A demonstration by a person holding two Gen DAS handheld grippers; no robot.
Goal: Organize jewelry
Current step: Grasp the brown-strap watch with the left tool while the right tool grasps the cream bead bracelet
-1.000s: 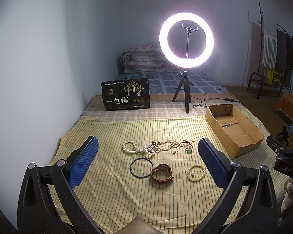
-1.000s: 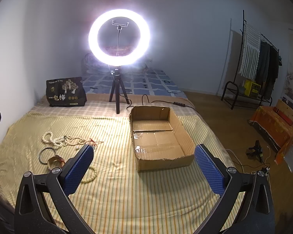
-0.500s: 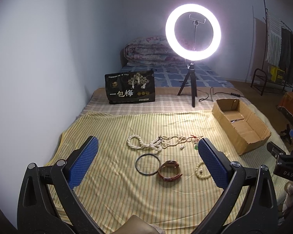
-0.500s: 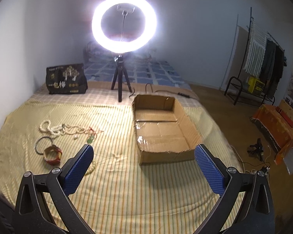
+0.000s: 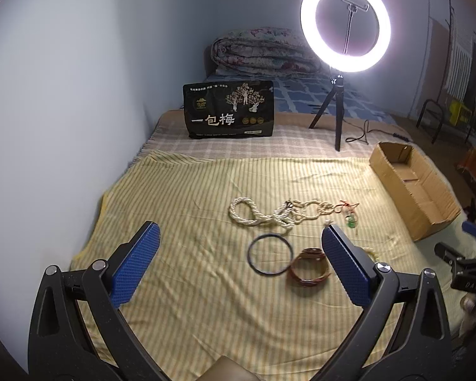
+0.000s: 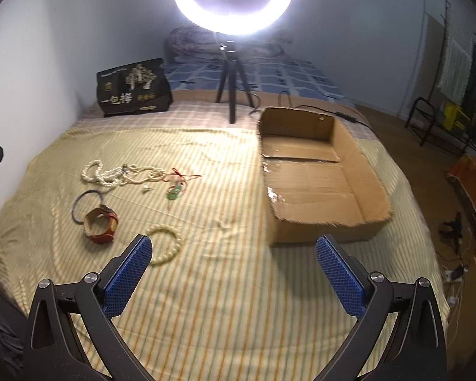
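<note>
Both the left gripper (image 5: 239, 249) and right gripper (image 6: 233, 262) were held wide apart, empty. The bead bracelet (image 6: 165, 249) lay just beyond the right gripper's left finger; the tangled pearl necklaces (image 6: 120, 174) farther ahead could be dragged along if snagged.

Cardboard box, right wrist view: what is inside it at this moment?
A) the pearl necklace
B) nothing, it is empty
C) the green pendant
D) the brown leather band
B: the cardboard box shows only its bare floor, while the pearl necklace, brown leather band and green pendant all lie on the striped sheet.
</note>
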